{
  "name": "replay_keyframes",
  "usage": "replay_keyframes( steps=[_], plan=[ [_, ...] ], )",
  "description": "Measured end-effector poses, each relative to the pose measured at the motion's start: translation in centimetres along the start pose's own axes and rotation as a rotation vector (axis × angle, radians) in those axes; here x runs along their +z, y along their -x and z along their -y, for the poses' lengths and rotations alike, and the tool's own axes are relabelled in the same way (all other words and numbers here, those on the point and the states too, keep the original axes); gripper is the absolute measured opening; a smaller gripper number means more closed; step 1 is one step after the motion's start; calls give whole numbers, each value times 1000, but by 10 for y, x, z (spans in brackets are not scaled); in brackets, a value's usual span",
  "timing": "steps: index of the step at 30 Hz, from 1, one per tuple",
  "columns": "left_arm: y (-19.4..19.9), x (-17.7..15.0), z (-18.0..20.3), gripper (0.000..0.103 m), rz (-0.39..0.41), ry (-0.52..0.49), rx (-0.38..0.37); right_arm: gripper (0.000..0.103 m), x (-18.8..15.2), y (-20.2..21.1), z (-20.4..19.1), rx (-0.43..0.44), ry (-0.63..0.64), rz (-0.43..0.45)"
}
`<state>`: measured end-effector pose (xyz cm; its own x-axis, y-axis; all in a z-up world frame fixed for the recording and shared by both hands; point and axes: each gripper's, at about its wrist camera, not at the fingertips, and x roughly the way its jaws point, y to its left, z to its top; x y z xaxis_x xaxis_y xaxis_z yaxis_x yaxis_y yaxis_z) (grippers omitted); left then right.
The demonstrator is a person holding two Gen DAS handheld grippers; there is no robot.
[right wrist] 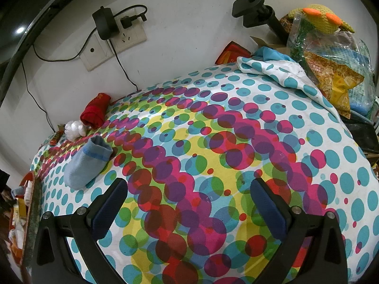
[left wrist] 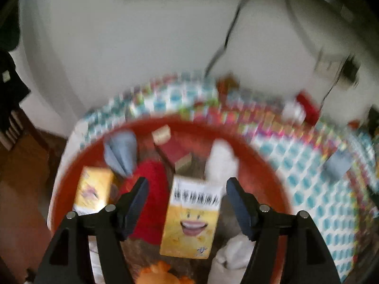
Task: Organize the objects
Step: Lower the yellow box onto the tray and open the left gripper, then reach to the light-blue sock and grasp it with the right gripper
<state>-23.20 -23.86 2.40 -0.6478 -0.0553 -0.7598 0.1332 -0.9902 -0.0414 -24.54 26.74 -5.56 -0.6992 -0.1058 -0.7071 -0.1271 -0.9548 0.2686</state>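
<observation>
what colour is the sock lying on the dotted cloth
Light blue sock, with a darker blue band near its cuff; clearest in the right wrist view.

No readable text, yellow carton (left wrist: 191,217) print too blurred

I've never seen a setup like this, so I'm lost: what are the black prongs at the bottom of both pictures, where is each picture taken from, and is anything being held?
There is no robot here. A person holds one two-fingered grasping tool in each hand, and a small wide-angle camera on each tool looks forward along its fingers. That is why black prongs frame both pictures.

The blurred picture comes from the left tool. It hangs open over a red basin holding a yellow carton, a second yellow box, a red cloth and a blue sock. The carton lies between the fingers, but they do not press on it.

The sharp picture comes from the right tool, open and empty above a dotted cloth. On it lie another blue sock, a white bundle and a red roll.
</observation>
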Motion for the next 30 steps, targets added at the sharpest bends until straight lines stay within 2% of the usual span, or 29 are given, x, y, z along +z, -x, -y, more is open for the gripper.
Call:
replay_keyframes(
  steps=[2, 4, 5, 6, 9, 11, 14, 18, 22, 26, 27, 29, 30],
  plan=[
    [43, 3, -5, 70, 103, 34, -48, 103, 0, -1, -1, -6, 3, -4],
    [98, -15, -10, 74, 262, 79, -87, 103, 0, -2, -3, -14, 11, -9],
    [121, -32, -8, 81, 325, 92, -84, 103, 0, -3, -4, -17, 17, -11],
    [138, -49, -6, 84, 368, 104, -85, 103, 0, -3, -5, -23, 24, -13],
    [168, -113, 0, 85, 445, 136, -133, 103, -1, -8, -12, -91, 62, -37],
    [166, -151, 6, 85, 427, 158, -128, 103, -4, -14, -27, -126, 121, -89],
    [150, -184, 9, 85, 388, 185, -145, 103, -12, -5, -59, -78, 188, -71],
    [125, -192, 11, 85, 291, 181, -203, 103, -15, -4, -120, -46, 266, -71],
    [124, -190, 6, 85, 337, 158, -153, 103, -7, -30, -160, -38, 165, -106],
    [121, -191, -6, 85, 323, 190, -167, 101, -1, -55, -169, -55, 29, -129],
    [119, -190, -8, 85, 317, 196, -182, 97, 0, -60, -174, -88, 27, -125],
    [116, -189, -9, 85, 306, 189, -193, 80, 1, -68, -181, -108, 47, -130],
    [115, -189, -8, 85, 303, 184, -195, 68, 1, -73, -184, -98, 56, -138]
  ],
)
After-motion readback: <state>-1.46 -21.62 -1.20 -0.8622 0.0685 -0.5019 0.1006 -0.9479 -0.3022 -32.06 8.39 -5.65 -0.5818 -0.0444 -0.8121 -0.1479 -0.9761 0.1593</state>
